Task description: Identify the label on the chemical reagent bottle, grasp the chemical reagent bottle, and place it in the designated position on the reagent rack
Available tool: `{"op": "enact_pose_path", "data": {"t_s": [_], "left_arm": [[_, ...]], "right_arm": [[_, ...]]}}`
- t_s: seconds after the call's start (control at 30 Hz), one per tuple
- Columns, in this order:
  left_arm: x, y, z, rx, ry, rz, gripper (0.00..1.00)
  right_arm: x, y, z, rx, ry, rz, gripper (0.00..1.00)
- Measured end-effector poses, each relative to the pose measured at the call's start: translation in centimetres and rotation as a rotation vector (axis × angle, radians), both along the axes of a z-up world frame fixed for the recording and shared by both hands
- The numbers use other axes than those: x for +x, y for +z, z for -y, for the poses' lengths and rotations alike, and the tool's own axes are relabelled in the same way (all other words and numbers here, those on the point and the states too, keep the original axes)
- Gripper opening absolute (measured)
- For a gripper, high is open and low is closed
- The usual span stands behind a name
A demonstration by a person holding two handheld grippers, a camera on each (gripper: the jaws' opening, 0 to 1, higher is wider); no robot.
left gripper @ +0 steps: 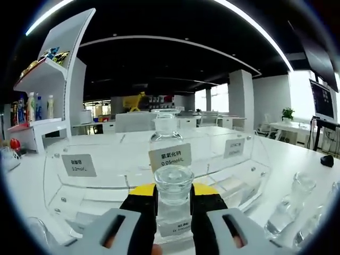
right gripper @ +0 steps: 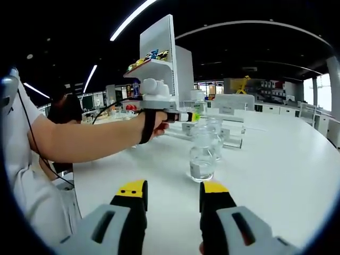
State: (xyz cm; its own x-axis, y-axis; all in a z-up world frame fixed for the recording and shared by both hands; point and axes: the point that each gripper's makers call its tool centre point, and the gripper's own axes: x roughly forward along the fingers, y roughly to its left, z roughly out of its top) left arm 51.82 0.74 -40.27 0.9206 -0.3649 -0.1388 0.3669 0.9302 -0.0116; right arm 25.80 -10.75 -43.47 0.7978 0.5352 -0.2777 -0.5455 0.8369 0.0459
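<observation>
L gripper [left gripper: 173,212]: jaws clamped on a clear glass bottle [left gripper: 173,204], one black pad each side of its body; stopper top faces the cam, small white label low on the bottle, text too small to read. Bottle held just in front of the rack [left gripper: 95,183], a clear acrylic stand on the white table [left gripper: 297,154]. Rack front carries 3 label cards: left card [left gripper: 78,164] reads 0.2 mol/L, middle card [left gripper: 170,156] reads 0.05 mol/L, right card [left gripper: 234,148] unreadable. A second bottle [left gripper: 166,132] stands in the rack behind the middle card, in line w/ the held one. More clear bottles [left gripper: 289,207] stand on the table at the right of the left gripper view.

R gripper [right gripper: 172,204]: jaws apart, nothing between them, hovering over bare table. A loose bottle [right gripper: 202,155] stands on the table ahead of it, well apart from the tips. Beyond, person's arm [right gripper: 85,139] reaches across from the left w/ the L gripper at the rack end.

Background: white shelf unit [right gripper: 159,58] w/ coloured items, office desks further off.
</observation>
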Motion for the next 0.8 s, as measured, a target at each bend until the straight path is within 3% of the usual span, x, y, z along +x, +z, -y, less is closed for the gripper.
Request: {"op": "enact_pose_path", "data": {"t_s": [0.17,0.3,0.8], "left_arm": [[-0.3,0.7,0.0,0.0,0.003,0.024,0.27],[-0.3,1.0,0.4,-0.004,-0.004,0.028,0.41],[-2.0,3.0,0.6,0.003,-0.034,0.078,0.47]], "right_arm": [[-0.1,-0.1,-0.1,-0.004,0.006,-0.002,0.37],[0.0,-0.1,-0.1,-0.004,0.003,-0.002,0.37],[0.1,-0.1,-0.4,-0.011,0.01,-0.001,0.37]]}}
